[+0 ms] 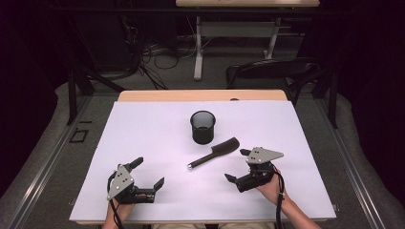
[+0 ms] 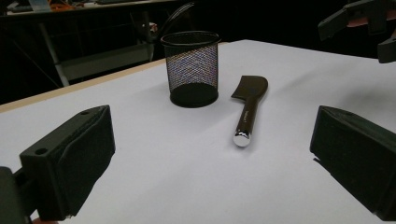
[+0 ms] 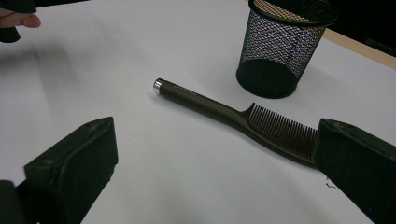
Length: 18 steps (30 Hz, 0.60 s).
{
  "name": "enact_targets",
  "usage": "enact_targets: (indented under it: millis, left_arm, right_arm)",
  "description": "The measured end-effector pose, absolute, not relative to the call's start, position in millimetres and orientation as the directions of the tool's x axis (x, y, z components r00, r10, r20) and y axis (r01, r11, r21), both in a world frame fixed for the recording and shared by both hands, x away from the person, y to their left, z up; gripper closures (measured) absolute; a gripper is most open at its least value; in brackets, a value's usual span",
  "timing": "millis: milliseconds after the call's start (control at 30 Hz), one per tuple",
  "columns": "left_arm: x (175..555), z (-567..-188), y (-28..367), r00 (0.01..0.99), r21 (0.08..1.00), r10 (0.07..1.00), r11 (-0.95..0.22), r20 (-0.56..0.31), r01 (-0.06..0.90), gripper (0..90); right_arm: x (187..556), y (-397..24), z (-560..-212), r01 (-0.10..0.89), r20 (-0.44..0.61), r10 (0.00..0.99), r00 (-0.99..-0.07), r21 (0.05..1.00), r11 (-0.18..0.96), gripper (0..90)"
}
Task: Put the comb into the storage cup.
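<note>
A dark brown comb (image 1: 215, 152) with a silver-tipped handle lies flat on the white table top (image 1: 157, 133), its toothed end toward the back right. Just behind it stands an upright black mesh cup (image 1: 203, 127). My left gripper (image 1: 148, 172) rests near the front left, open, with nothing between its jaws; the comb (image 2: 249, 108) and the cup (image 2: 191, 69) lie ahead of it. My right gripper (image 1: 238, 165) is open just right of the comb, whose toothed end (image 3: 280, 130) reaches close to the right-hand jaw. The cup (image 3: 282, 49) stands beyond.
A wooden strip (image 1: 200, 95) edges the table at the back. Behind it are a black chair (image 1: 272, 71), a desk frame (image 1: 229, 33) and loose cables on the floor. Dark curtains close both sides.
</note>
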State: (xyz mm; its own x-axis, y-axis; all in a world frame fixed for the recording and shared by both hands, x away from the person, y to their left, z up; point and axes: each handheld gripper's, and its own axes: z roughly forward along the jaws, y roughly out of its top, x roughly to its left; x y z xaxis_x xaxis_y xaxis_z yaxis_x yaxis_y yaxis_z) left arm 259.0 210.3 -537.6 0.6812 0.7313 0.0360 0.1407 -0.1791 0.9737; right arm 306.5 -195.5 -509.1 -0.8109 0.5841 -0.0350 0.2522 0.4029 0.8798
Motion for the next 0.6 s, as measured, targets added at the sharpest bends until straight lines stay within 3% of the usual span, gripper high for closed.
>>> enact_targets:
  millis: [600]
  left_arm:
    - [258,-537,210,0.679,0.974,0.733,-0.181,0.041,0.136,0.2]
  right_arm:
    - [321,-173,-510,0.273,-0.01,0.555,-0.832,0.863,0.425,0.0]
